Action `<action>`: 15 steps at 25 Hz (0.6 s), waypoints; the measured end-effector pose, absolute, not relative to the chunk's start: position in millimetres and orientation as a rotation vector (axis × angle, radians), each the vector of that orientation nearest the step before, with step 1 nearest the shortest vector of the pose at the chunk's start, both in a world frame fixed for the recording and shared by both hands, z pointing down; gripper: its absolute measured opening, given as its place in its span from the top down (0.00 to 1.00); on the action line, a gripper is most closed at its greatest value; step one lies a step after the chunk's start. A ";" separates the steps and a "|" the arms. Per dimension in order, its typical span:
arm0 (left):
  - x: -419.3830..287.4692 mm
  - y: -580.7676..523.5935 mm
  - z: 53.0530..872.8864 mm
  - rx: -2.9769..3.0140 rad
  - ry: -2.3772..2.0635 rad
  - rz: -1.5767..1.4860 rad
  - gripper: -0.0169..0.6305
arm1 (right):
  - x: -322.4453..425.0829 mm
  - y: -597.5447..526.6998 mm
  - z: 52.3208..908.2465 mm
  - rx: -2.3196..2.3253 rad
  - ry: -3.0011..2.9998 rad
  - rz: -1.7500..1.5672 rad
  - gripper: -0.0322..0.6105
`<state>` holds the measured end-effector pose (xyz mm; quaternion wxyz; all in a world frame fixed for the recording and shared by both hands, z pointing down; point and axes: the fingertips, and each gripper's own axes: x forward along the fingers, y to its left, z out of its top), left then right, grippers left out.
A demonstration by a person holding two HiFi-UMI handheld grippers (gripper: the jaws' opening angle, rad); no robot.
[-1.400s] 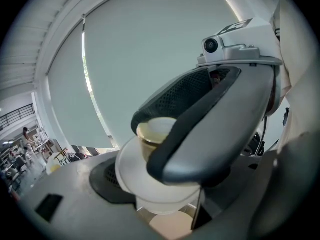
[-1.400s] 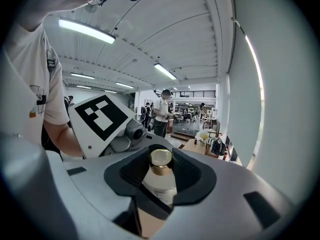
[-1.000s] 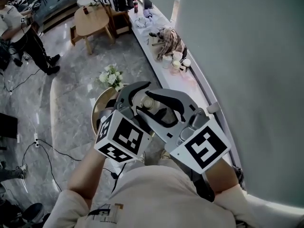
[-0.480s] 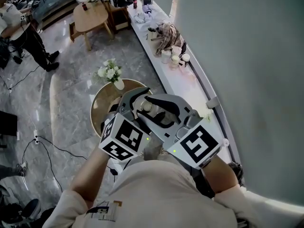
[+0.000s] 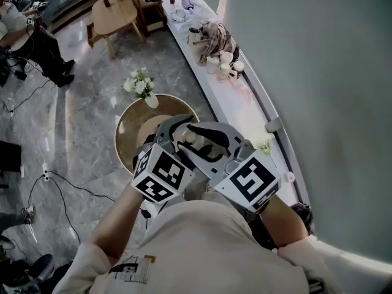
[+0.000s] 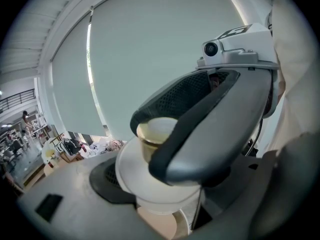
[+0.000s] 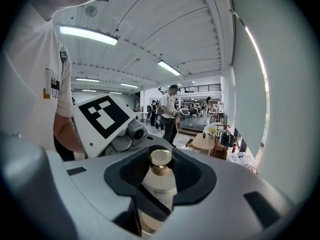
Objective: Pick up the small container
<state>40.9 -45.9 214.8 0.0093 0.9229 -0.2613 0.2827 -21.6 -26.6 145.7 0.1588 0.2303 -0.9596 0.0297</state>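
Head view shows both claws crossed in front of the person, above a round wooden table (image 5: 130, 130), and the small container (image 5: 191, 138) is in the air between them. In the right gripper view the right gripper (image 7: 161, 159) pinches the small container, a white bottle with a gold cap, upright between its black pads. In the left gripper view the left gripper (image 6: 170, 194) has one pad against the white body. Its other jaw is behind the right gripper's jaw, so I cannot tell if it presses.
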 end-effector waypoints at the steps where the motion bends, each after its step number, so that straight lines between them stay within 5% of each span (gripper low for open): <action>1: 40.2 -44.8 214.3 2.881 -0.814 0.881 0.44 | -22.8 -25.4 144.7 0.654 -2.752 0.079 0.74; 15: 38.8 -42.2 214.8 2.877 -0.811 0.887 0.44 | -25.0 -22.9 143.4 0.642 -2.776 0.070 0.74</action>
